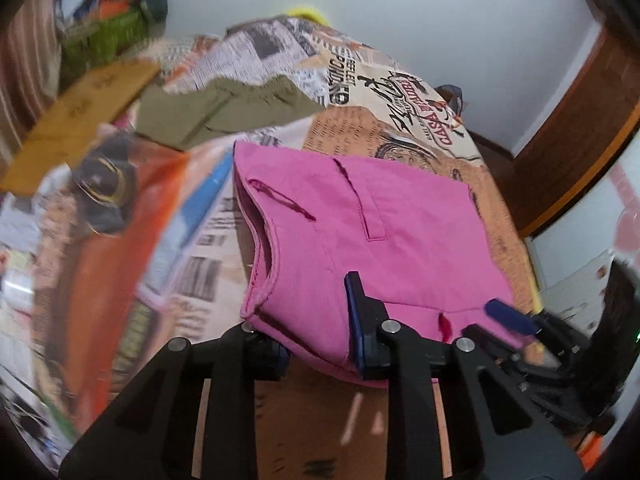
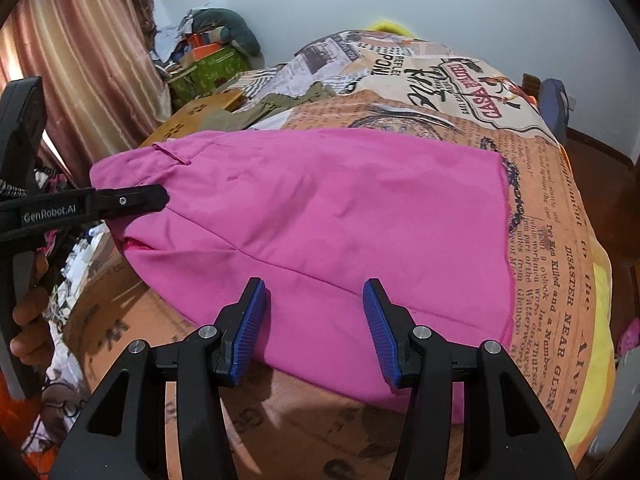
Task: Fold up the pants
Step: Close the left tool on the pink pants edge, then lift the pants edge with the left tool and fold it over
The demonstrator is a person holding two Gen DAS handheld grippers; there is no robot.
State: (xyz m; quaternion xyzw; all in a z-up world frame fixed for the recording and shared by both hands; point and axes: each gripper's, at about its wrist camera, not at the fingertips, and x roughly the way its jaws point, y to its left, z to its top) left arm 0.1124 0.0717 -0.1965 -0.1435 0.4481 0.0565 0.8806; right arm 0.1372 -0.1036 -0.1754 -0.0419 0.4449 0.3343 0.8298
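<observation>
Pink pants [image 2: 328, 224] lie folded on a bed with a newspaper-print cover [image 2: 560, 216]; their near edge hangs over the bed's edge. They also show in the left wrist view [image 1: 360, 232], waistband and pocket slit to the left. My left gripper [image 1: 316, 320] is open, its jaws wide apart around the pants' near edge; the left finger is hidden under the cloth. It shows from the side in the right wrist view [image 2: 152, 200] at the pants' left end. My right gripper [image 2: 316, 320] is open over the pants' near edge, holding nothing; its blue fingertip [image 1: 508, 314] shows in the left wrist view.
Olive-green clothing [image 1: 224, 108] lies further back on the bed. A brown cardboard box [image 2: 208, 408] sits below the bed's near edge. A wooden board [image 1: 80, 120], a green box [image 2: 208, 72] and a curtain [image 2: 92, 56] are at the left. A wall is behind.
</observation>
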